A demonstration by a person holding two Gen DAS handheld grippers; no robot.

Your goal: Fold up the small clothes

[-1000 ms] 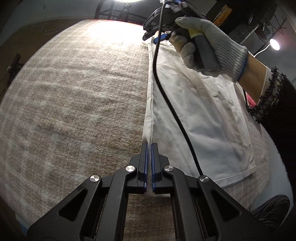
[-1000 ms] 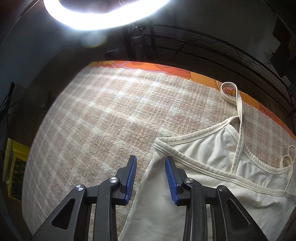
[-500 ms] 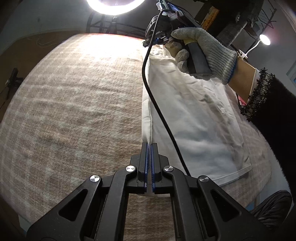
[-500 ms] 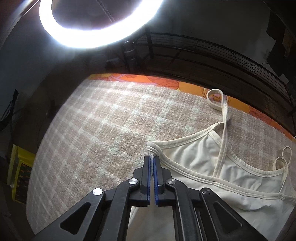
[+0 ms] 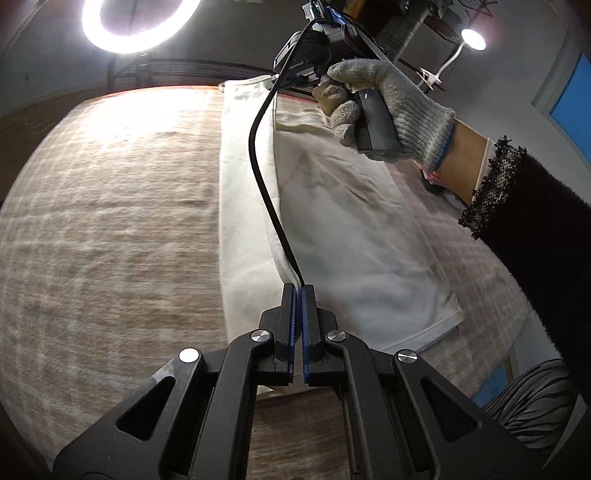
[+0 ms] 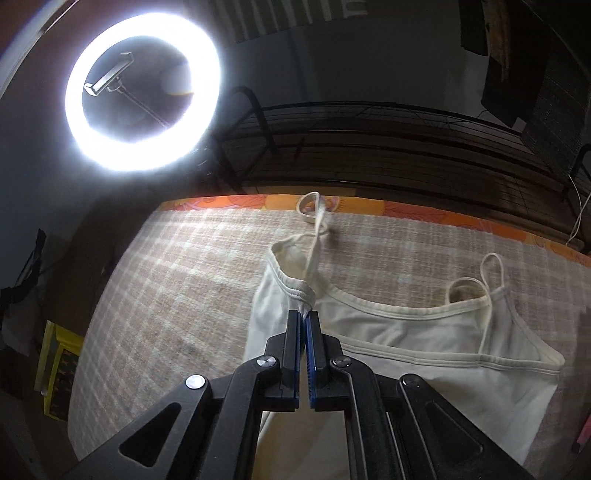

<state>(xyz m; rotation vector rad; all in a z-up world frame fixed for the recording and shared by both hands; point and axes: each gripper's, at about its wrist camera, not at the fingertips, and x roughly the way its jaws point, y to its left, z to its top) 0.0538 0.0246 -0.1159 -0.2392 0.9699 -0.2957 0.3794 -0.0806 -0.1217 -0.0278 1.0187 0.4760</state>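
Note:
A white strappy camisole (image 5: 351,229) lies on a beige checked blanket (image 5: 110,221). My left gripper (image 5: 298,291) is shut on its left side edge near the hem and holds that edge lifted. My right gripper (image 6: 304,317) is shut on the top left corner of the camisole (image 6: 424,332) by the neckline and holds it raised, so the left side strip folds up. In the left wrist view the right gripper body (image 5: 321,33) sits at the far end in a gloved hand (image 5: 391,107). Two thin straps (image 6: 314,218) lie loose at the top.
A bright ring light (image 6: 144,92) stands beyond the far edge. An orange patterned cover (image 6: 406,210) shows under the blanket's far edge. A black cable (image 5: 266,177) hangs over the garment. A yellow box (image 6: 55,373) sits low at the left.
My right gripper closed on the camisole's top left corner a second ago. Both grippers have since lifted the left edge and carried it rightward, exposing the underside strip.

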